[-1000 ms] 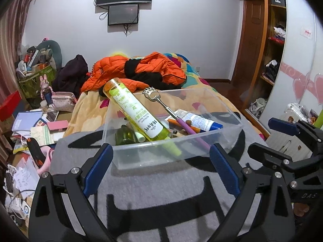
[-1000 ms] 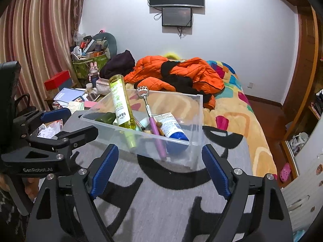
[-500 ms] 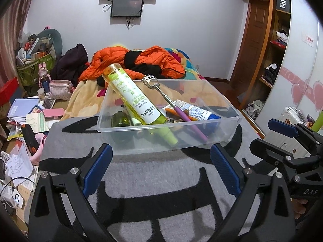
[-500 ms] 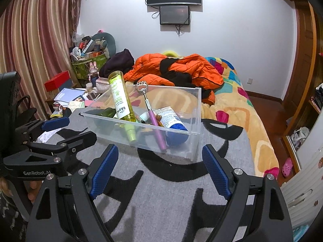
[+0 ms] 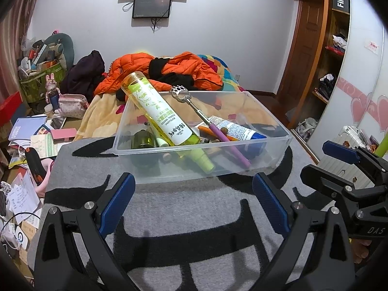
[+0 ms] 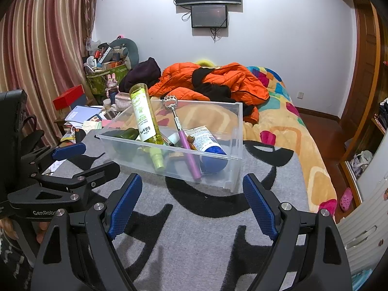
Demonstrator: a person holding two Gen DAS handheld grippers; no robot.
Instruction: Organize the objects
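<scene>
A clear plastic bin (image 5: 278, 131) (image 6: 238, 126) stands on a grey and black blanket (image 5: 194, 218). In it lean a tall yellow-green bottle (image 5: 157, 114) (image 6: 143, 114), a back scratcher with a purple handle (image 5: 206, 121) (image 6: 181, 133) and a white tube with a blue cap (image 5: 237, 129) (image 6: 208, 143), with smaller items beneath. My left gripper (image 5: 194, 201) is open and empty, in front of the bin. My right gripper (image 6: 191, 203) is open and empty, also in front of the bin. Each gripper shows in the other's view.
Orange and black jackets (image 5: 169, 70) lie on the bed behind the bin. Papers, books and boxes (image 5: 29, 131) clutter the floor at left. A wooden wardrobe (image 5: 322, 55) stands at right. A curtain (image 6: 43, 48) hangs at far left.
Both grippers have drawn back from the bin and risen slightly, so more blanket shows in front of it. Both stayed open. The bin's contents have not moved.
</scene>
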